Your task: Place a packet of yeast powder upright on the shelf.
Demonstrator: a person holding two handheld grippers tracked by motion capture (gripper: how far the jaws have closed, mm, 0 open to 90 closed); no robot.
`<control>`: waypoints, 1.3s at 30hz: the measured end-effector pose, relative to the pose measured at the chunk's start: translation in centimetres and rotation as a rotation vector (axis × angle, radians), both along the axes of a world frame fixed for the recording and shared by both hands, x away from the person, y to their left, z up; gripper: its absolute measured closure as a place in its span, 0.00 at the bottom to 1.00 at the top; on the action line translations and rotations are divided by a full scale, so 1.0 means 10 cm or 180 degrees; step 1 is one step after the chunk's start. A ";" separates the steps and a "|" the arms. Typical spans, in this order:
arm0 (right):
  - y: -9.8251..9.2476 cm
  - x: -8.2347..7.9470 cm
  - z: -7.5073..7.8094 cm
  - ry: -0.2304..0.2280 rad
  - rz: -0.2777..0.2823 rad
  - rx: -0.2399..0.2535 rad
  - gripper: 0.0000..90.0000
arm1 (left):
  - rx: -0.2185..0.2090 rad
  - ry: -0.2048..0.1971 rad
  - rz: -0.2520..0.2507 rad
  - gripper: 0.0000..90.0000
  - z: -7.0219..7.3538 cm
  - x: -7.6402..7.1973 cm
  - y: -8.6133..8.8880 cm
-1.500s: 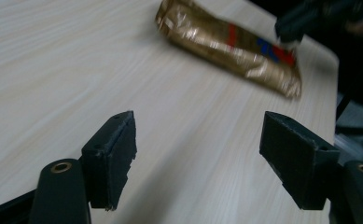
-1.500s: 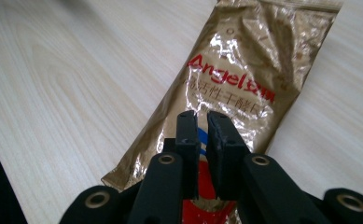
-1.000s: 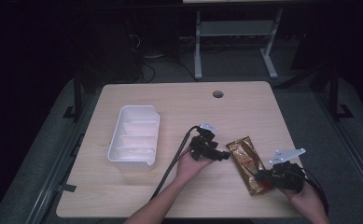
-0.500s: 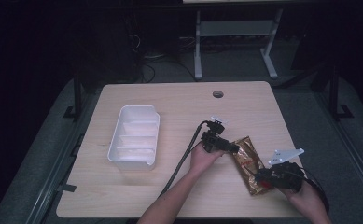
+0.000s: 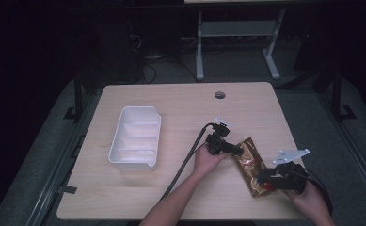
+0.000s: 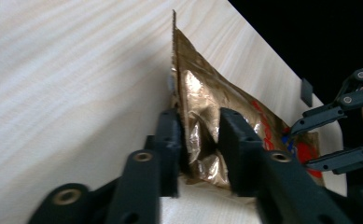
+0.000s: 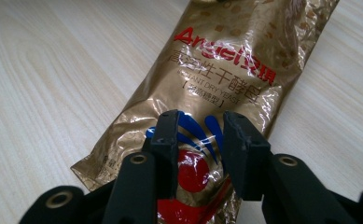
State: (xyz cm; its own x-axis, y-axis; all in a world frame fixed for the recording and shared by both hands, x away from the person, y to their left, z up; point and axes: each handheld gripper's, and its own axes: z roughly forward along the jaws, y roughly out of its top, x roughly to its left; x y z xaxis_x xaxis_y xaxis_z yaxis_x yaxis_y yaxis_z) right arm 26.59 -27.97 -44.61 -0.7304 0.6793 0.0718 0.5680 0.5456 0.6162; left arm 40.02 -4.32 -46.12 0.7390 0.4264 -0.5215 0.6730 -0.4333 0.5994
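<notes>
Packet point(image 5: 250, 162) on table point(image 5: 180, 99), between left gripper point(image 5: 234, 149) and right gripper point(image 5: 265, 180); tray point(image 5: 134, 137) well left of both.

The gold packet's point(image 7: 226, 79) far end is cut off by the frame edge.

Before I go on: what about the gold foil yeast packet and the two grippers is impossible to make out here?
- Gold foil yeast packet, right gripper view: near end cut off by the bottom edge, behind the black jaws.
- Left gripper, left gripper view: the crumpled foil hides whether its pads press.
- Right gripper, high view: too small to tell grip.
</notes>
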 end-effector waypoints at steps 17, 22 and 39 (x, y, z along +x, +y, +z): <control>-0.16 0.03 0.04 0.0043 -0.0334 0.0217 0.34 | -0.0286 -0.0290 -0.0154 0.97 0.42 -0.11 0.08; -0.23 0.05 0.17 -0.0053 -0.0328 0.0568 0.30 | -0.0335 -0.0487 -0.0276 0.97 0.66 -0.18 0.14; -0.11 0.51 0.23 0.0147 0.0296 0.1373 0.21 | -0.0339 -0.0867 -0.0712 0.98 1.09 -0.48 0.10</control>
State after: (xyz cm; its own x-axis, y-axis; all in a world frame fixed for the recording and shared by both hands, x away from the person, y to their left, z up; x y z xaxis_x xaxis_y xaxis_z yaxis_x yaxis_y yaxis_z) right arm 31.69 -29.10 -42.27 -0.7763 0.5116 0.3683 0.5609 0.2941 0.7739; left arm 35.19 -3.33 -35.22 0.9257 0.1926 -0.3256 0.3782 -0.4771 0.7933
